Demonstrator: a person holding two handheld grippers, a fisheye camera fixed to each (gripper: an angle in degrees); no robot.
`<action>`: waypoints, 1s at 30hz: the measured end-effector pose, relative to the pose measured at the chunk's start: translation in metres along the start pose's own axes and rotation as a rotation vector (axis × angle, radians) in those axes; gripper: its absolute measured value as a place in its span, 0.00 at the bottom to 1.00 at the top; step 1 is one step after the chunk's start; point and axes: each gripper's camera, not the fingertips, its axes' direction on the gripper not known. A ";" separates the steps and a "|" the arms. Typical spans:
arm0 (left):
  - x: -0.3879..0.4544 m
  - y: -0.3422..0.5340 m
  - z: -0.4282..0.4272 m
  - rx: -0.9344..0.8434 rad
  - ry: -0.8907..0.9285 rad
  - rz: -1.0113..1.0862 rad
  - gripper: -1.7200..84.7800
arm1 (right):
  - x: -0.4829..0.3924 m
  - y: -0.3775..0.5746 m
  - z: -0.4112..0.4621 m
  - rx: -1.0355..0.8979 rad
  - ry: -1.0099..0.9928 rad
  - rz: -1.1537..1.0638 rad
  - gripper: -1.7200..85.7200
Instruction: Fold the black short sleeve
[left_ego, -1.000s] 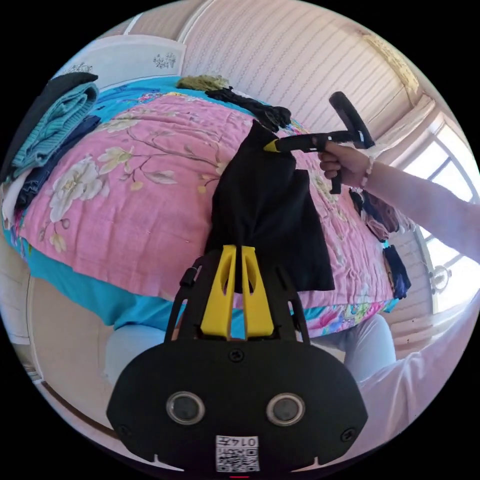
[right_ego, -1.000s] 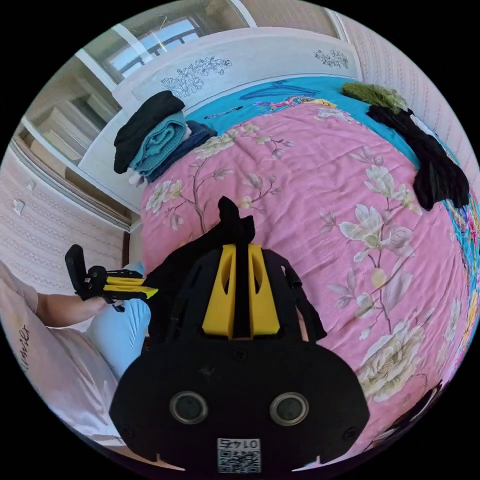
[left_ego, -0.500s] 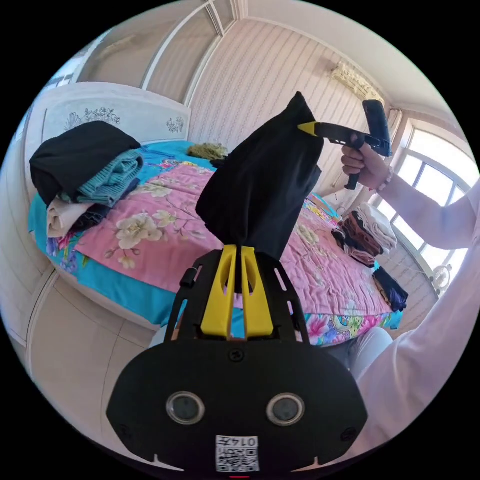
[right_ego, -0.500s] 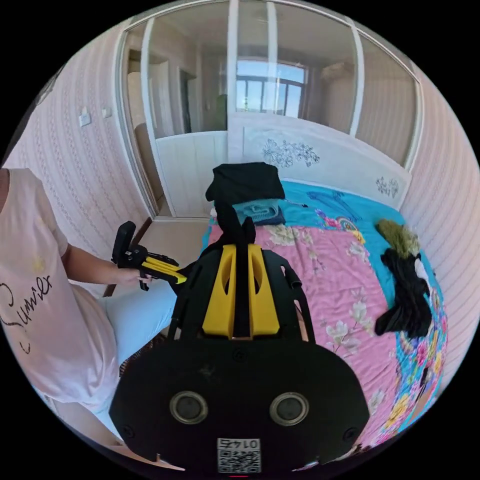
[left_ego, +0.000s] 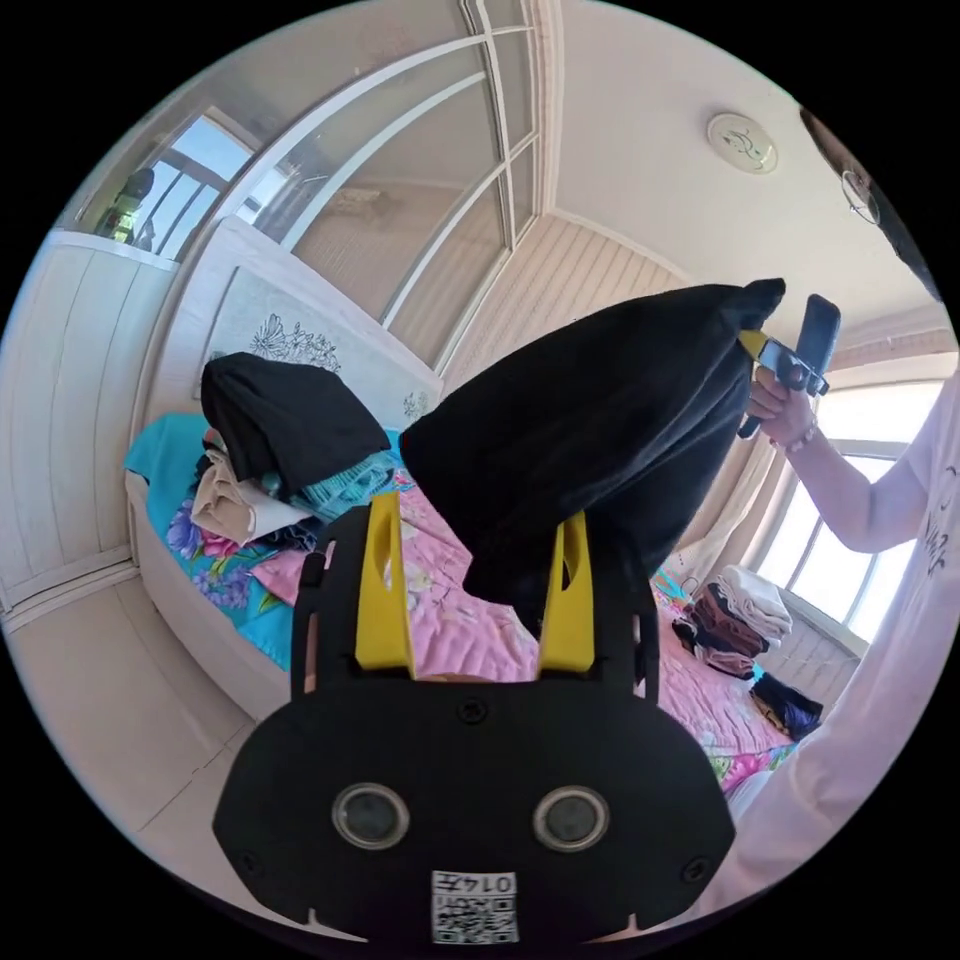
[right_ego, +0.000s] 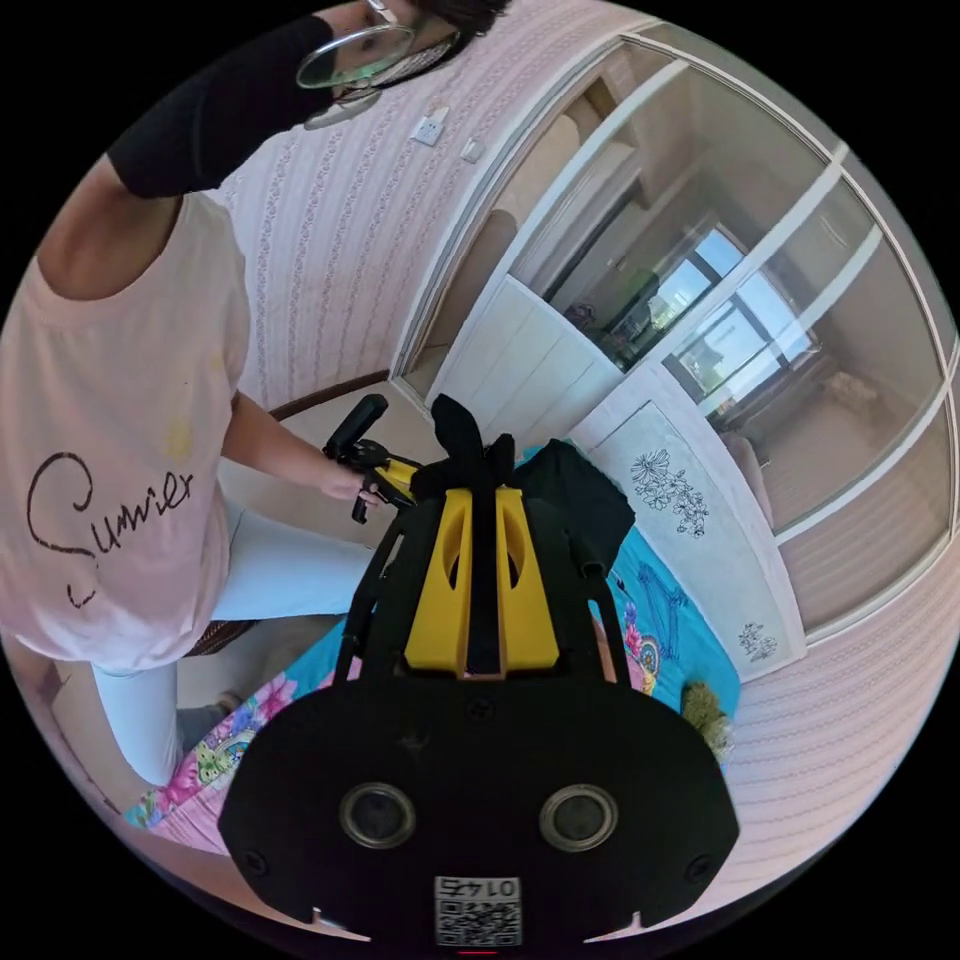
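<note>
In the left gripper view we see a pile of clothes (left_ego: 270, 450) on the bed (left_ego: 470, 630), then our left gripper (left_ego: 475, 590) with jaws spread apart, the black shirt (left_ego: 590, 430) draped just above it, and our right gripper (left_ego: 765, 350) clamped on the raised shirt's far corner

The short sleeve (left_ego: 600, 420) hangs in the air above the bed (left_ego: 470, 640), stretched between the left tool (left_ego: 475, 580) and the right tool (left_ego: 750, 345). Behind it, a stack of clothes (left_ego: 280, 450) lies on the bed near the headboard (left_ego: 290, 340). Another pile (left_ego: 740, 620) sits beyond the bed, beside the window (left_ego: 850, 540).
</note>
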 end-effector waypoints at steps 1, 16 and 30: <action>0.002 0.002 -0.003 0.013 0.038 0.003 0.24 | -0.004 -0.003 -0.005 -0.009 0.007 -0.005 0.05; -0.007 0.015 -0.011 -0.080 0.065 0.094 0.01 | 0.054 0.037 0.034 -0.112 0.035 0.471 0.06; -0.263 -0.046 0.181 -0.367 -0.519 -0.049 0.07 | 0.275 0.041 0.249 -0.349 0.089 0.997 0.10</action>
